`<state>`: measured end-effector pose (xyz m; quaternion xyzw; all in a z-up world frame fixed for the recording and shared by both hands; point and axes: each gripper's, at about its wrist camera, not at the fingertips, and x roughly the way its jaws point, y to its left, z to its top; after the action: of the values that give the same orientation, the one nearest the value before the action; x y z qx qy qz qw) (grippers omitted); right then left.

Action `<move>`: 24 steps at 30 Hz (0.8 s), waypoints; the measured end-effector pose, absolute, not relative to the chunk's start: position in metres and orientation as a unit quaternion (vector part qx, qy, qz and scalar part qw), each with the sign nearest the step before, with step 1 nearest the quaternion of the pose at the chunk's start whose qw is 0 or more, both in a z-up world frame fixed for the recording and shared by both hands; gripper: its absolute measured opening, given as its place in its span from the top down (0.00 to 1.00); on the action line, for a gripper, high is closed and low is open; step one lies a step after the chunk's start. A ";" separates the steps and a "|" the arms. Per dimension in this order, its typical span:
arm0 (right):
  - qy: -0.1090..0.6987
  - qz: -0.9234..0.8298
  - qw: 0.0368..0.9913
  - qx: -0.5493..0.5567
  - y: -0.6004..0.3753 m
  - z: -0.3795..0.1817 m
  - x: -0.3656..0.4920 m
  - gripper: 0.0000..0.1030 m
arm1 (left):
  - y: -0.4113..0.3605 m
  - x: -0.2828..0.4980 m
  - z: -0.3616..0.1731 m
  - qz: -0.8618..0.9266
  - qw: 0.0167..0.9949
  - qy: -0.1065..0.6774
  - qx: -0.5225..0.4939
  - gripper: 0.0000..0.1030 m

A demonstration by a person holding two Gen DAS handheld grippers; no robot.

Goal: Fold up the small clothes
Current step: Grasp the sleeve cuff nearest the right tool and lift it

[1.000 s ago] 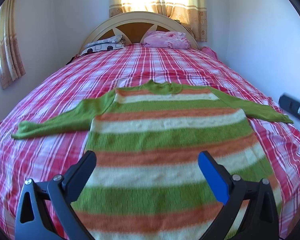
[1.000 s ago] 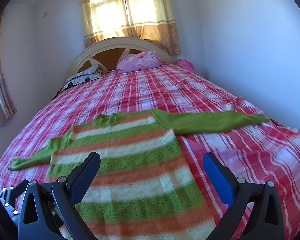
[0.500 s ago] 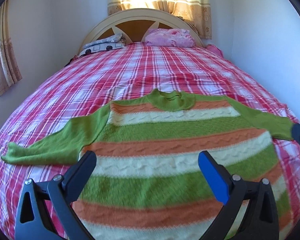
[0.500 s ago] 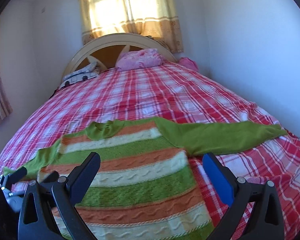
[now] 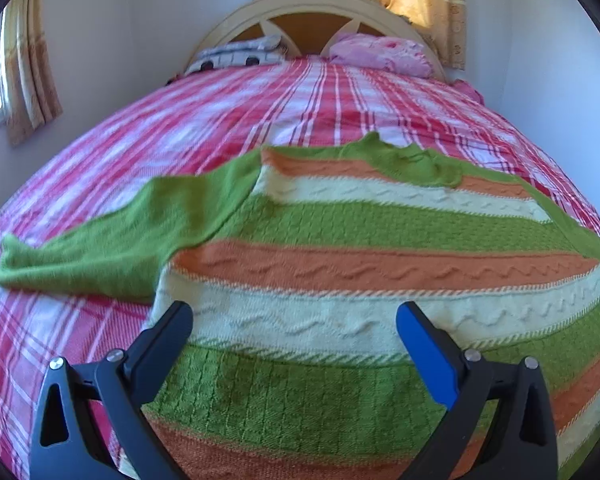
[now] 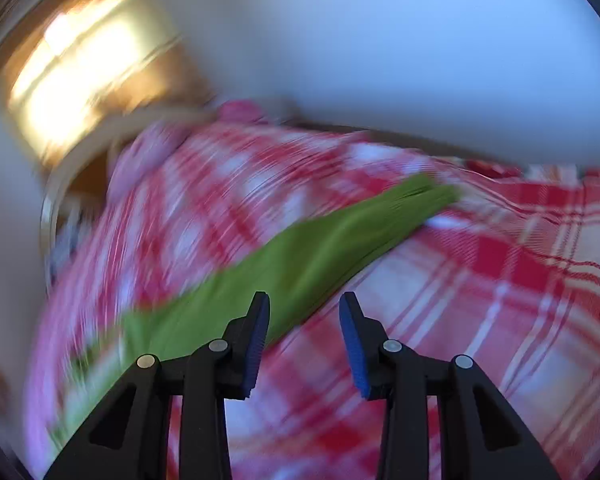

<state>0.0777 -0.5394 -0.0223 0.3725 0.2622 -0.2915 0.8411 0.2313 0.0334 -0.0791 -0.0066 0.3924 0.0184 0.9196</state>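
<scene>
Since the earlier frame the right tool swung right and down toward the sweater's right sleeve; its jaws narrowed but are still released, nothing between them. View heavily blurred. Left tool moved in lower over the sweater, jaws wide, released, holding nothing. Sweater lies flat, face up on the plaid bed, sleeves spread left and right. Step: likely reaching for the right sleeve to start the fold. Next: pinch the sleeve, carry it left across the body.
</scene>
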 end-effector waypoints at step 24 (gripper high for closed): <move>0.276 -0.329 0.815 0.390 -0.609 -0.035 0.119 0.91 | 0.047 0.241 -0.090 0.012 0.906 0.419 -0.063 0.00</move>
<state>0.1186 -0.6094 -0.0347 0.3896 0.2764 -0.3290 0.8146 0.2410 0.0470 -0.0905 -0.0626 0.4188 0.0125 0.9058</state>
